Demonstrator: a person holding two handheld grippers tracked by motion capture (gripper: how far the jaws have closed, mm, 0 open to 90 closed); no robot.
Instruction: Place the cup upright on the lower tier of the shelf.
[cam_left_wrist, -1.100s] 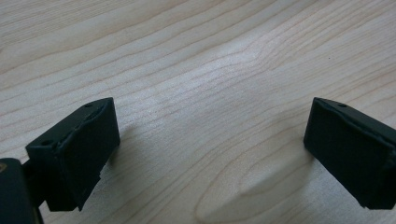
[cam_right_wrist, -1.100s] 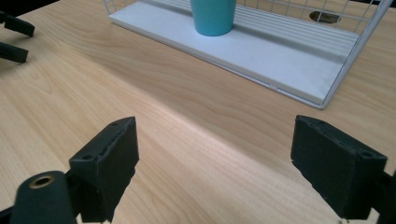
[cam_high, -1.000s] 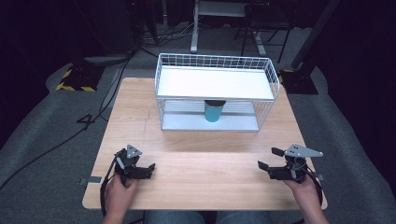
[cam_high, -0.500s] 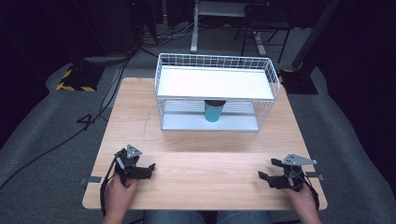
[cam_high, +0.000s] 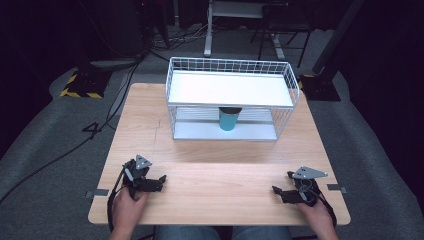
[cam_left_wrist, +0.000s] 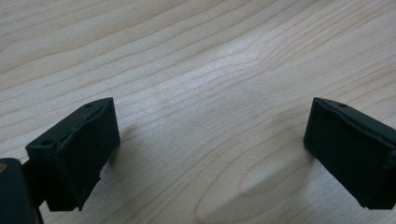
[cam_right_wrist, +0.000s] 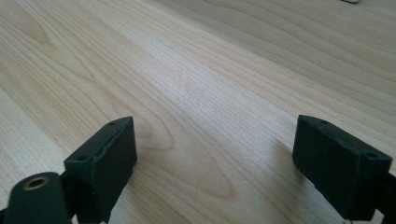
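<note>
High view: a white wire rack (cam_high: 231, 95) stands at the far middle of the wooden surface (cam_high: 215, 150); a teal cup (cam_high: 229, 118), possibly dark-lidded, sits on its lower shelf. The left gripper (cam_high: 159, 180) and right gripper (cam_high: 278, 191) rest at the near corners, well apart.

Left gripper view: jaws spread, empty, low over bare wood.

Right gripper view: jaws likewise released, nothing between them.
</note>
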